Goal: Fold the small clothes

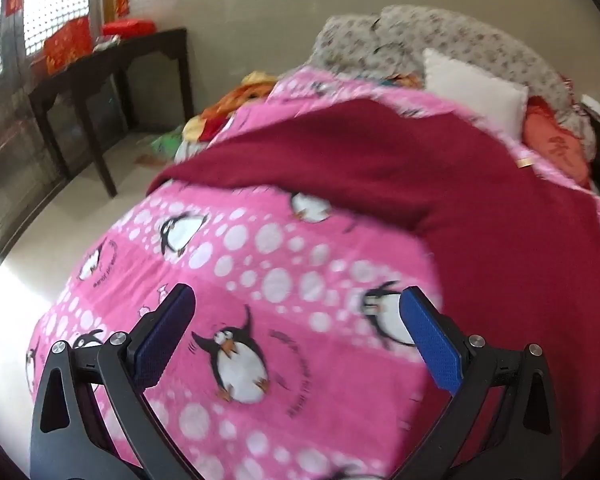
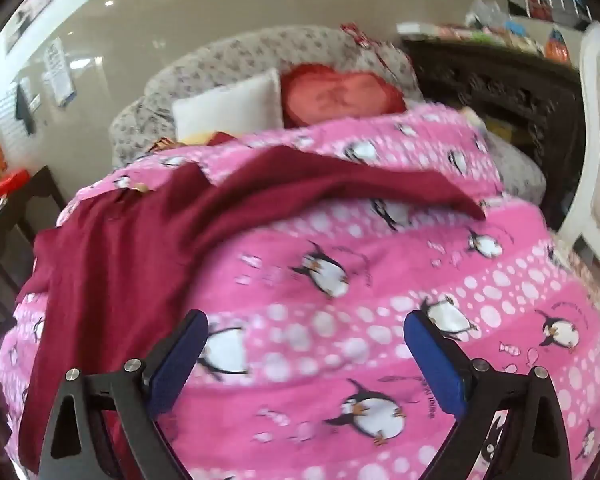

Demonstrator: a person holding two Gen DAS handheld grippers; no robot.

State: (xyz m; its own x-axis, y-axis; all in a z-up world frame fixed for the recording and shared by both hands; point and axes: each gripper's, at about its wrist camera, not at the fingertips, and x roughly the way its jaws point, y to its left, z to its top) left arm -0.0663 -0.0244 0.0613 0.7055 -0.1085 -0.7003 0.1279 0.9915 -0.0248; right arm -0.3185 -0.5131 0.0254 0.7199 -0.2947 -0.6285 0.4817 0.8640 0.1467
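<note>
Overhead, both the left gripper (image 1: 296, 304) and right gripper (image 2: 306, 330) are held wide apart, empty, while the maroon garment (image 1: 440, 168) (image 2: 140, 232) is spread farther off across the pink penguin blanket (image 1: 284, 264) (image 2: 380, 288).

Supporting surface: a bed covered by a pink penguin-print quilt (image 1: 260, 264) with white dots; quilt spans most of both views (image 2: 380, 280). Directly on it: a dark red garment (image 1: 440, 176), spread loosely with folds, one part extending toward the left edge in the left wrist view; same garment (image 2: 140, 248) lies across the left half in the right wrist view, one strip reaching right; image blurred, garment type indeterminate.
</note>
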